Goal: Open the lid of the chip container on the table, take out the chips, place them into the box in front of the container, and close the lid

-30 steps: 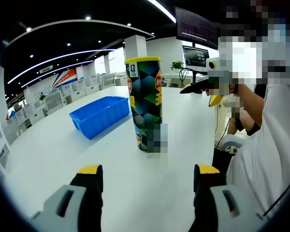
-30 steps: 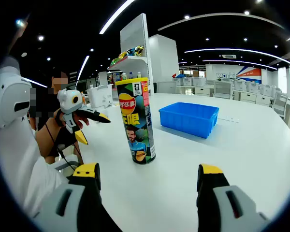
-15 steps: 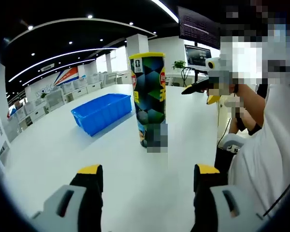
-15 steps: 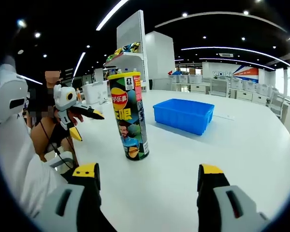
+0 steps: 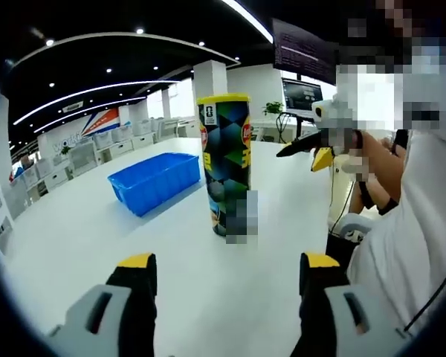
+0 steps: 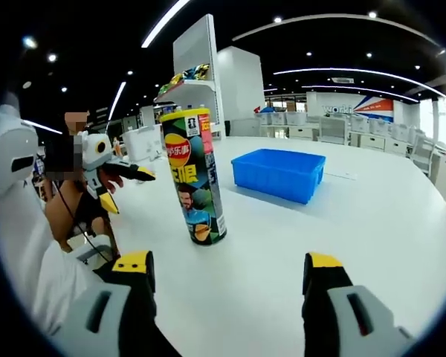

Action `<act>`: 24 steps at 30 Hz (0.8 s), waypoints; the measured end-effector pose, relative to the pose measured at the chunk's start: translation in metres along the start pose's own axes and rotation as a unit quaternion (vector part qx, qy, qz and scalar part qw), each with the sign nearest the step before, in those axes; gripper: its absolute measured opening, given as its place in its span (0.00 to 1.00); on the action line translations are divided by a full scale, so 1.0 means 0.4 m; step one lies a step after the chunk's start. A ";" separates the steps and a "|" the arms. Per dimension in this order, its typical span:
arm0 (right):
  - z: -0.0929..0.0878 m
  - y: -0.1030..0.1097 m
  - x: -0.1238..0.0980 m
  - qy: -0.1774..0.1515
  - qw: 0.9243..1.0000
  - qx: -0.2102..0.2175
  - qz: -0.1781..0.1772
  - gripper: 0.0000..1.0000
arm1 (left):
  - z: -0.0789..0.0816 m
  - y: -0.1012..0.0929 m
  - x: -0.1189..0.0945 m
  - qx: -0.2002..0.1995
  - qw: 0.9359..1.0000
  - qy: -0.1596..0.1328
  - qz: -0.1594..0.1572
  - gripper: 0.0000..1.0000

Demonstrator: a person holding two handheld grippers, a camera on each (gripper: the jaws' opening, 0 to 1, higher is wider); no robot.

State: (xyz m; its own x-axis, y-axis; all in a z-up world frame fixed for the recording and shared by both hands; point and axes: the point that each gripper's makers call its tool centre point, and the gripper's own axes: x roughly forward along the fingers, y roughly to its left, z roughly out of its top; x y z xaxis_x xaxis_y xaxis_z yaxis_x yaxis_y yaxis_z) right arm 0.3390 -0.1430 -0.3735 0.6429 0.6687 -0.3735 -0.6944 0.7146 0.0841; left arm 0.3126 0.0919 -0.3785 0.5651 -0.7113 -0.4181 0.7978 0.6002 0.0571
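Note:
A tall chip container (image 5: 225, 162) with a yellow lid stands upright on the white table (image 5: 97, 238), beyond my left gripper (image 5: 227, 269), whose jaws are open and hold nothing. The same chip container (image 6: 193, 175) stands ahead and left of my right gripper (image 6: 227, 268), also open and bare. A blue box (image 5: 154, 180) sits on the table to the left of and behind the container in the left gripper view. The blue box (image 6: 279, 173) lies to the container's right in the right gripper view.
Another person across the table edge holds a white and yellow gripper (image 5: 318, 134), and that white and yellow gripper (image 6: 108, 169) is left of the container in the right gripper view. A white sleeve (image 5: 409, 245) fills the right side. Desks and monitors (image 5: 301, 89) stand behind.
Both views have shifted slightly; the container sits a little further left in the right gripper view. The other person's gripper has moved slightly. The jaws stay open.

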 end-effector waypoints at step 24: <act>0.031 0.007 -0.009 -0.027 1.000 0.004 0.009 0.80 | 0.012 0.019 0.024 0.022 0.999 -0.022 -0.010 0.79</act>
State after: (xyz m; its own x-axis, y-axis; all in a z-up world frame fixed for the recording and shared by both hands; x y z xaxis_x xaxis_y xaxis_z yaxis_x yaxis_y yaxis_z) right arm 0.3388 -0.1409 -0.3607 0.6464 0.6915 -0.3223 -0.7038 0.7036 0.0980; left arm 0.3249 0.0879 -0.3775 0.5577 -0.7387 -0.3786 0.8165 0.5703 0.0900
